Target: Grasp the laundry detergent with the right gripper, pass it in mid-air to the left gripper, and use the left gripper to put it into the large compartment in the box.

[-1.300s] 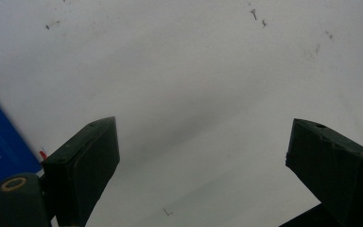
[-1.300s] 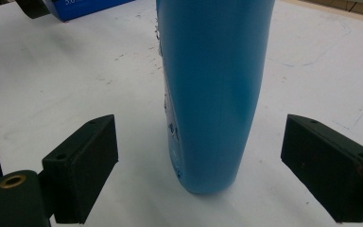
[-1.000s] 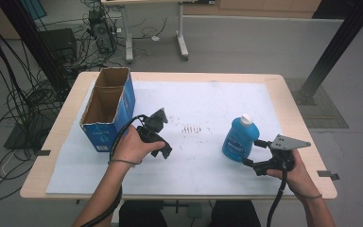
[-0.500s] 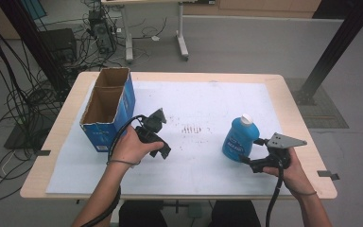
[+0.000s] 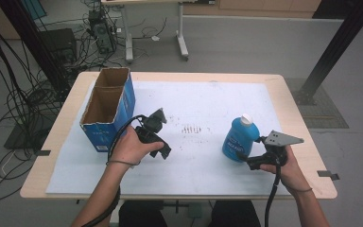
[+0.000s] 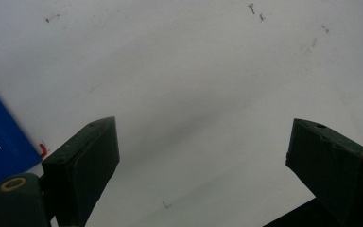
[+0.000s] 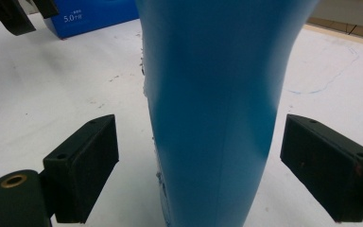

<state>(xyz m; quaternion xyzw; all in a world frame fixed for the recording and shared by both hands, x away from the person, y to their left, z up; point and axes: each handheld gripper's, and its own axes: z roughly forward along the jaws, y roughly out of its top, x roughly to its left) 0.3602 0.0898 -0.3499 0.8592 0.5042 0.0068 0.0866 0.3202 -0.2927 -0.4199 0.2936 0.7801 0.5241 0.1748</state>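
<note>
Bottle upright on mat; box well apart.

Overhead looks down — tongs cameras close

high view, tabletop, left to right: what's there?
cardboard box → left gripper → blue bottle → right gripper, jaws open with the bottle standing between them.

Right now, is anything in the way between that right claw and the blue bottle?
Nothing visible. The blue bottle stands upright between the right claw's open jaws, with bare white mat showing in the gap on each side. The pads do not touch it yet.
</note>
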